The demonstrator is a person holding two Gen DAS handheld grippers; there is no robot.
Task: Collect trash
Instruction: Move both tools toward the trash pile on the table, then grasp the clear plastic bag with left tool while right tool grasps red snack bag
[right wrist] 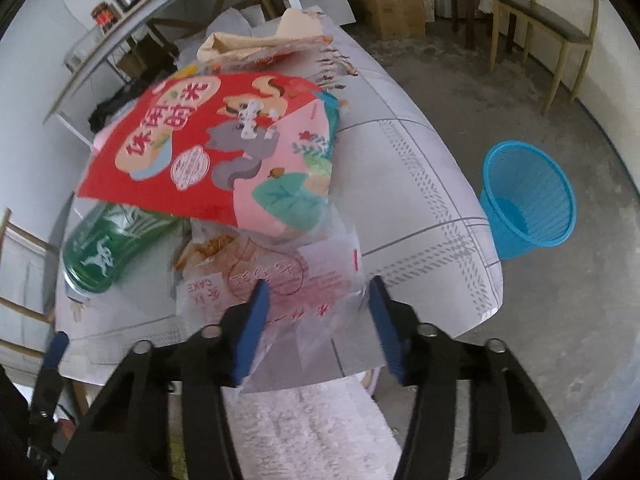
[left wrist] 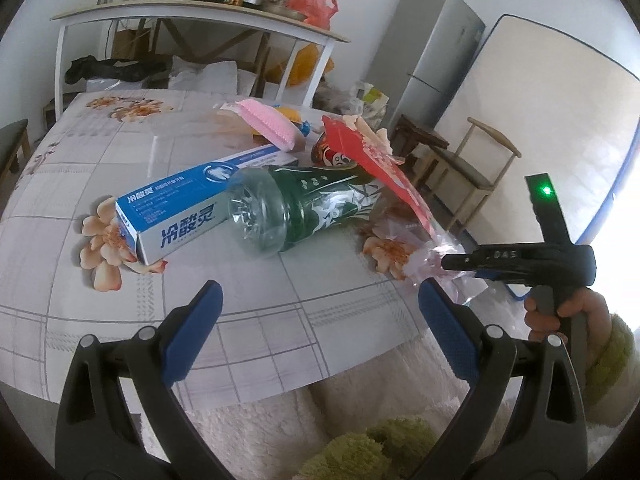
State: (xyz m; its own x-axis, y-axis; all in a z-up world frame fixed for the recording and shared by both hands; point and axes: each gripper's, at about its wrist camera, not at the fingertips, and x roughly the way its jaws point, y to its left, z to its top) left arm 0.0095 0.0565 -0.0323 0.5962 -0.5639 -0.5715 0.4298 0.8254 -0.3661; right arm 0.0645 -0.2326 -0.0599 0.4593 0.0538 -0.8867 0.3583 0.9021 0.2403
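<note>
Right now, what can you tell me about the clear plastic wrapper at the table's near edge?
The wrapper is thin, crinkled, see-through film printed with red stamps and lettering. It lies flat on the table at the near edge, its far end tucked under the red snack bag. The right tool straddles its near end, pads either side; contact is unclear.

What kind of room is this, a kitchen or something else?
Probably a lived-in home room used for eating and storage, not clearly a kitchen. A fridge stands by the wall, a shelf holds jars and a metal pot, and the table has a floral cloth, with wooden chairs nearby.
</note>
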